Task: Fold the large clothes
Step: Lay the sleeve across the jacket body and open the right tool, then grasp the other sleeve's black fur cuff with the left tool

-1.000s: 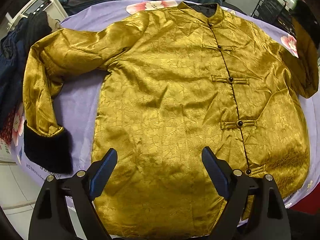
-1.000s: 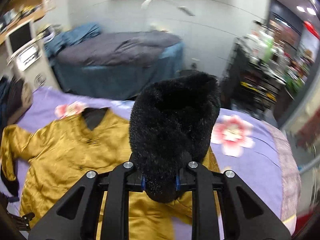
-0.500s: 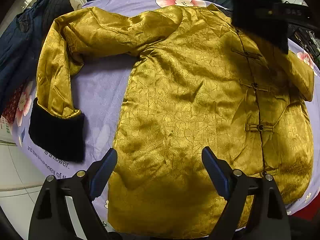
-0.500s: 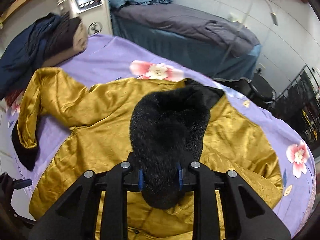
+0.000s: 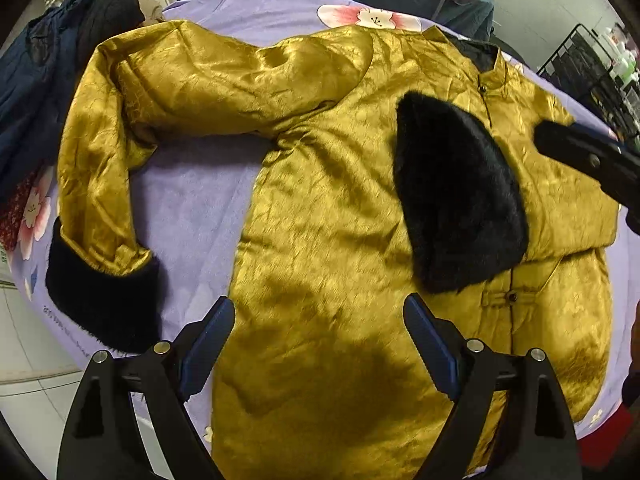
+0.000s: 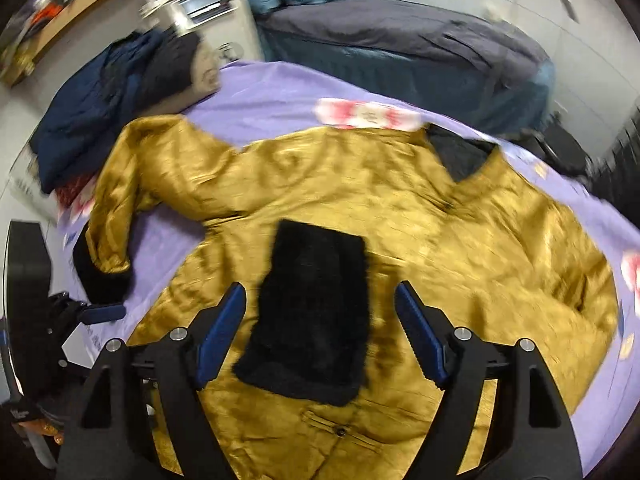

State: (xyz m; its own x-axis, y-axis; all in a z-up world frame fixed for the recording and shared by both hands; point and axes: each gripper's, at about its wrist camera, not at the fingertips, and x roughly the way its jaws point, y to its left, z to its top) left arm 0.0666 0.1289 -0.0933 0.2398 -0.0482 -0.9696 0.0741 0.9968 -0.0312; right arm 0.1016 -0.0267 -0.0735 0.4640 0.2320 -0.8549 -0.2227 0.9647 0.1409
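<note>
Released from my right gripper (image 6: 320, 320), whose jaws are opening around nothing, the furry black cuff (image 5: 456, 204) now lies on the crinkled gold satin jacket (image 5: 328, 216), spread flat over the lilac floral sheet (image 5: 192, 200), beneath my wide-open, empty left gripper (image 5: 318, 336).

right view motion-blurred, left sharp; glare on satin, fisheye-dark corners.

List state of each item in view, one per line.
Gold jacket: flat on the bed, buttoned, front up.
Right sleeve: folded across the chest, black cuff released.
Left sleeve: still spread out.
Left hand-held gripper: open, empty.
Right hand-held gripper: jaws opening above the cuff.
</note>
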